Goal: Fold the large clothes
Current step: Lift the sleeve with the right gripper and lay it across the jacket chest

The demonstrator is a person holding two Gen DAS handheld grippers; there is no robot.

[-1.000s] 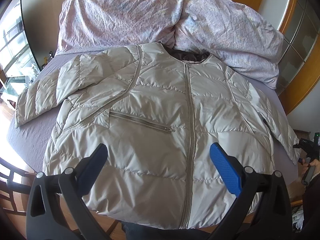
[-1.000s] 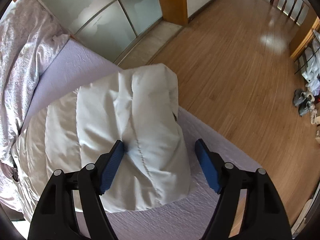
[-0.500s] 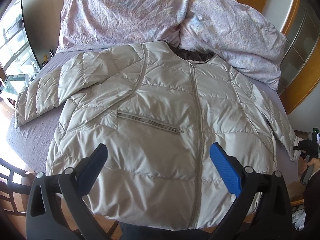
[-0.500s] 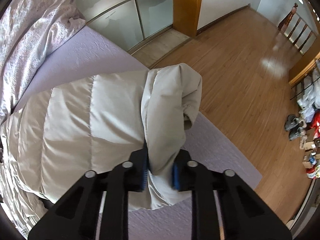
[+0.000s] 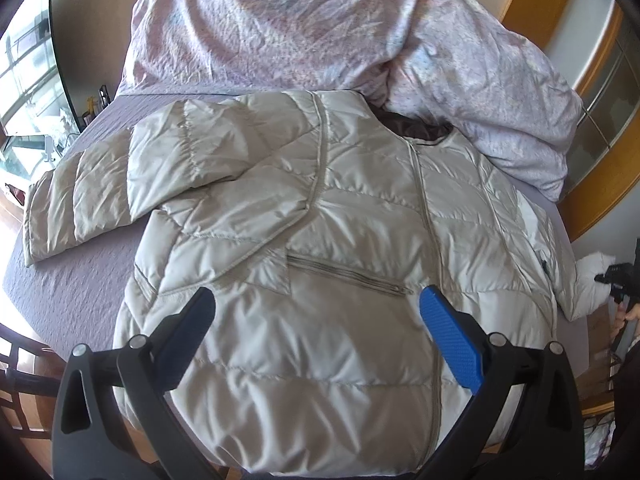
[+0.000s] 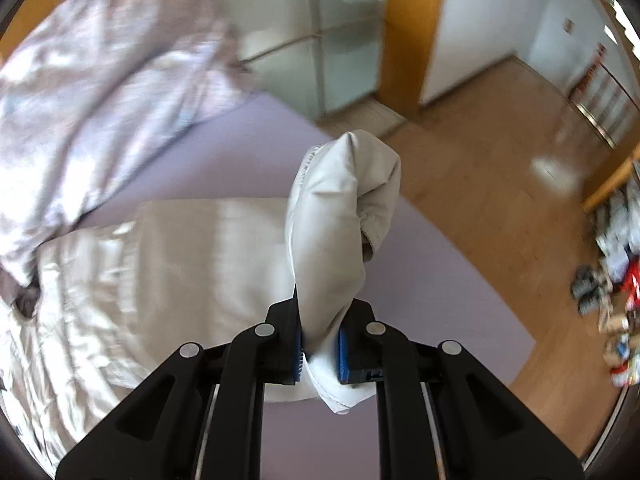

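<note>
Jacket (image 5: 320,240): pale quilted, zipped, lying front-up and spread on the purple bed (image 5: 80,280), one sleeve (image 5: 100,192) flat at the far side, the other sleeve's cuff (image 6: 340,232) pinched between the clenched pads of the right gripper (image 6: 320,346) and raised off the sheet; left gripper (image 5: 316,336) hangs wide open over the hem, holding nothing. Risk: slick padded fabric, gripped only at the cuff's edge, may slip free as the sleeve swings across. Risk: with the body unpinned, the pull could drag the whole jacket toward the rumpled duvet (image 5: 320,28) or skew the fold.
</note>
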